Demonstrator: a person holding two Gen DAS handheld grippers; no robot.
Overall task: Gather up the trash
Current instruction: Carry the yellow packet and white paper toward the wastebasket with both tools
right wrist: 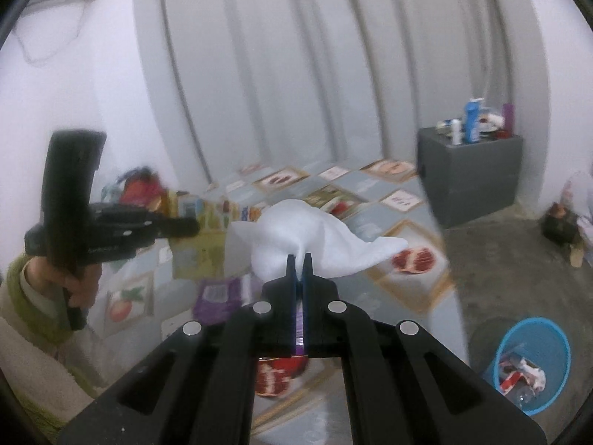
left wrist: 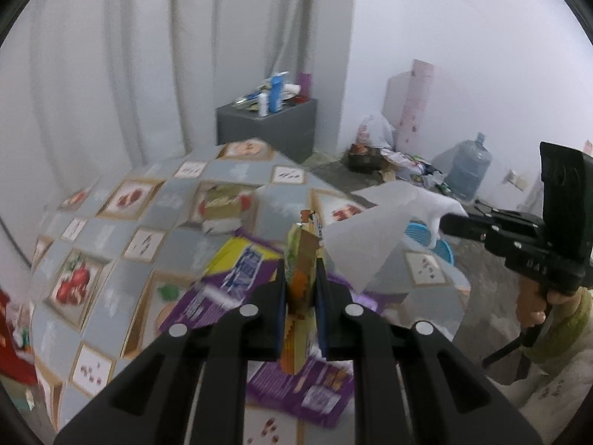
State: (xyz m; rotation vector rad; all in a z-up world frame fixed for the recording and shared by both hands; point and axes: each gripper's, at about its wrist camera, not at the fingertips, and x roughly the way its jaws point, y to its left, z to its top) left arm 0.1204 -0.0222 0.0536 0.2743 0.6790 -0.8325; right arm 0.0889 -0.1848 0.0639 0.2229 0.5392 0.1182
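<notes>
A counter [left wrist: 111, 296] is covered by a grey checked cloth printed with fruit pictures. A dark grey cabinet [left wrist: 267, 126] is set against the pale curtain [left wrist: 111, 74], and bottles [left wrist: 274, 92] are crowded on its top. A large blue water jug [left wrist: 469, 168] is stood on the floor [right wrist: 500, 259] by the wall.

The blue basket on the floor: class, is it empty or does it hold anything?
Not empty. The blue basket holds crumpled wrappers at its bottom, seen in the right wrist view.

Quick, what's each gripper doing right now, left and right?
Left gripper: closed on a flattened snack carton.
Right gripper: closed on a white tissue.
</notes>
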